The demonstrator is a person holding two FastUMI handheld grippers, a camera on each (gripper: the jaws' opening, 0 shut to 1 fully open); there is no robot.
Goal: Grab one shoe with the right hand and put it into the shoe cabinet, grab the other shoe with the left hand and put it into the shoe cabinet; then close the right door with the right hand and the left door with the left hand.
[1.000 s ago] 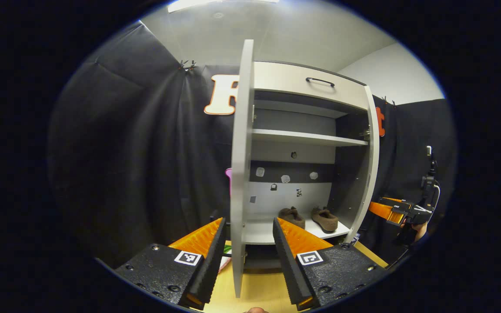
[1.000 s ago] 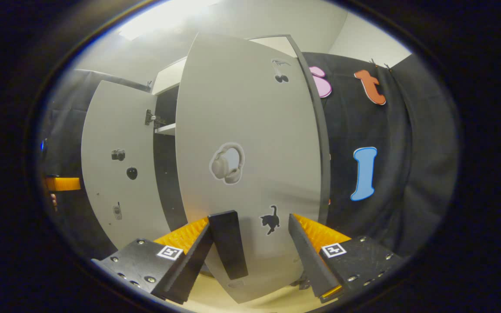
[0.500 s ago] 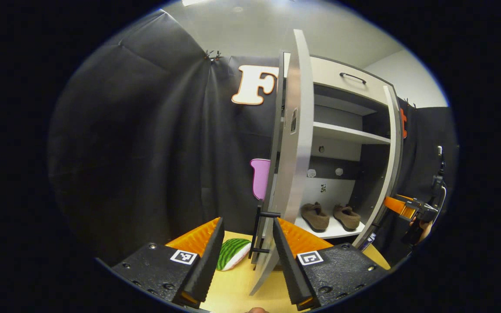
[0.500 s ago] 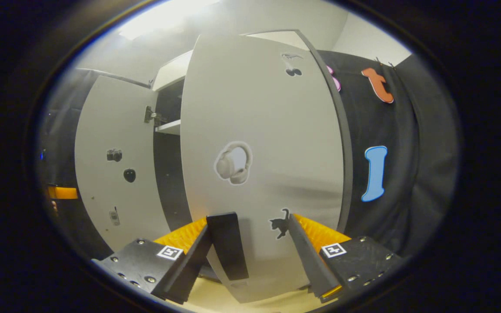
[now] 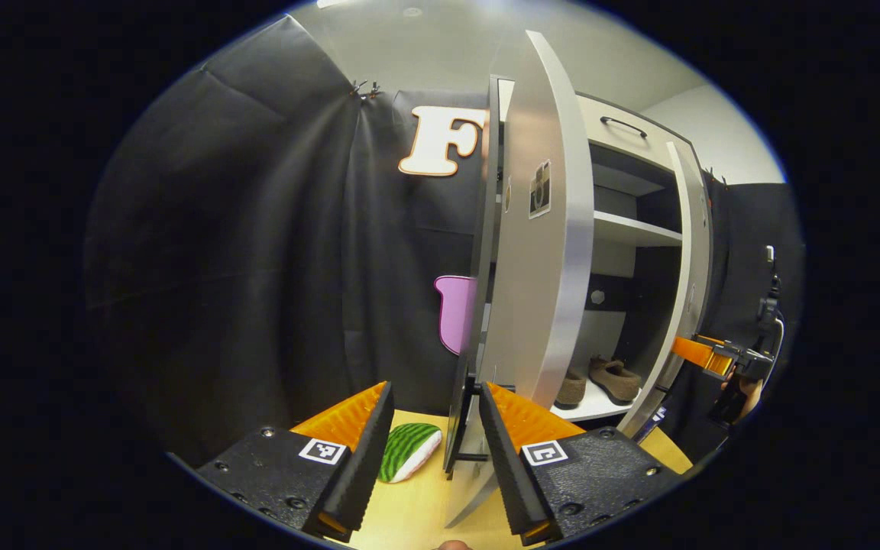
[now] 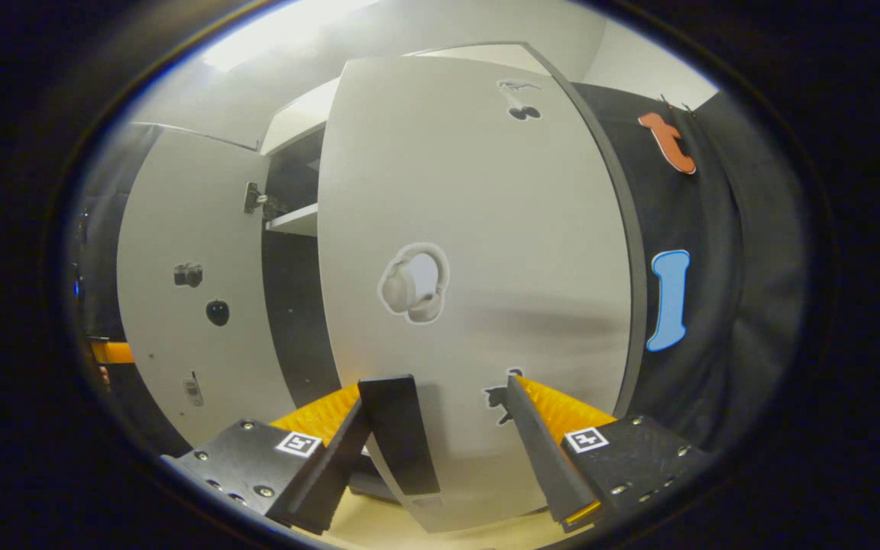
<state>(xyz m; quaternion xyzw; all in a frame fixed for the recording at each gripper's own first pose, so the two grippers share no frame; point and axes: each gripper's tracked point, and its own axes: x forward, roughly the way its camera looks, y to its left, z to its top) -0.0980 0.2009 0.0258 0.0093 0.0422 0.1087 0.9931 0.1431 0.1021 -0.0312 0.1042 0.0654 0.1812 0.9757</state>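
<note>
Shoes (image 5: 606,379) sit low right inside the cabinet (image 5: 631,229); left claw (image 5: 431,428) gapes beside the left door (image 5: 539,252), right claw (image 6: 440,428) spread against the right door (image 6: 478,267).

Narrow gap (shoes beyond) between half-shut doors (image 5: 543,252)

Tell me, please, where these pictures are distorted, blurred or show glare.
Left gripper view: sharp; the lens bends the left door and the cabinet into curves. Right gripper view: softer and hazy, with bright ceiling glare at the top; the right door bulges like a barrel, and a faint shadow band crosses it.
</note>
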